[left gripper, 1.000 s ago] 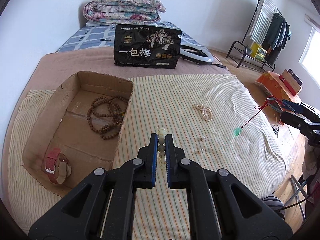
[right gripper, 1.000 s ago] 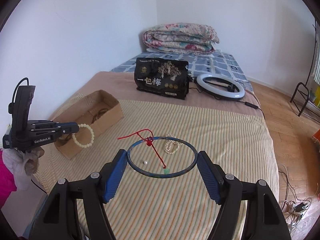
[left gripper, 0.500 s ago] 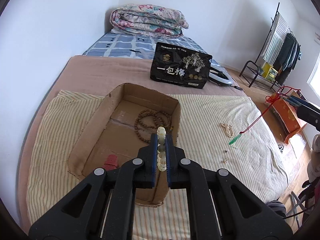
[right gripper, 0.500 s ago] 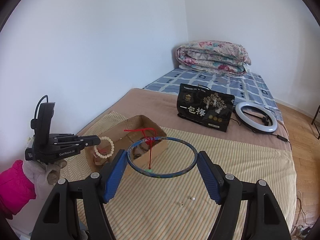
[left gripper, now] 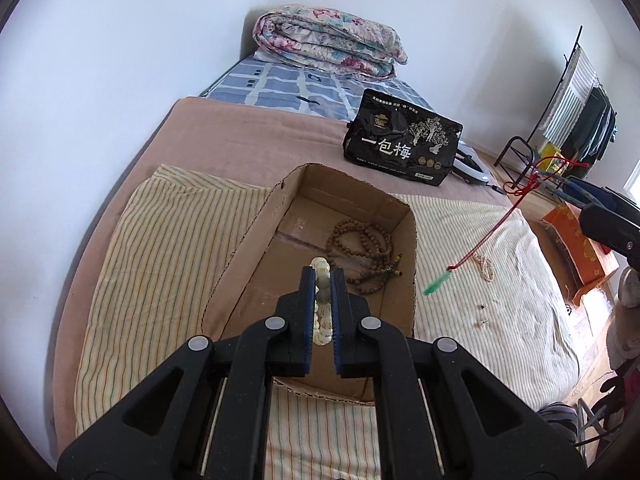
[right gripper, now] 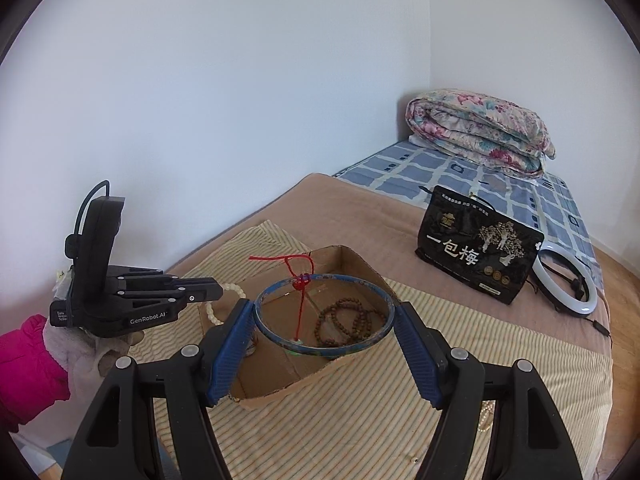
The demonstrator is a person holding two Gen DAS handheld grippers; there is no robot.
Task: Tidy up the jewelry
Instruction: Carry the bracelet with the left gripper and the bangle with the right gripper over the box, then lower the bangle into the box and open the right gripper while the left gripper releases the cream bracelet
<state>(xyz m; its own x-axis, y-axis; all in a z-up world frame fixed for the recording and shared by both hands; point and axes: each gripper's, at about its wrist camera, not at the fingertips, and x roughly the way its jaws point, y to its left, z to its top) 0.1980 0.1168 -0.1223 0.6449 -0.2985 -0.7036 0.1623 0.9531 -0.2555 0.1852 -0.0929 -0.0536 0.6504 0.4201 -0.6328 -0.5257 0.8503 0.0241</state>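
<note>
- Pale bead bracelet (left gripper: 322, 304): left gripper (left gripper: 322, 276) is clenching it above the cardboard box's (left gripper: 256, 224) near half.
- Blue bangle (right gripper: 324, 312): right gripper (right gripper: 324, 316) is grasping it over the box's right rim, red cord (right gripper: 301, 292) dangling inside.

Cardboard box (left gripper: 408, 264) on striped sheet (left gripper: 160, 240), wooden bead string (left gripper: 368, 252) inside. Pearl strand (left gripper: 484, 266) on sheet right of box. Printed bag (left gripper: 402, 142) behind box; ring light (right gripper: 568, 284) beside bag; folded quilt (left gripper: 328, 42) farthest back

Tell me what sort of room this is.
Most likely a bedroom in a home: the work surface is a bed, a folded floral quilt lies at its head, and a clothes rack stands by the wall.
</note>
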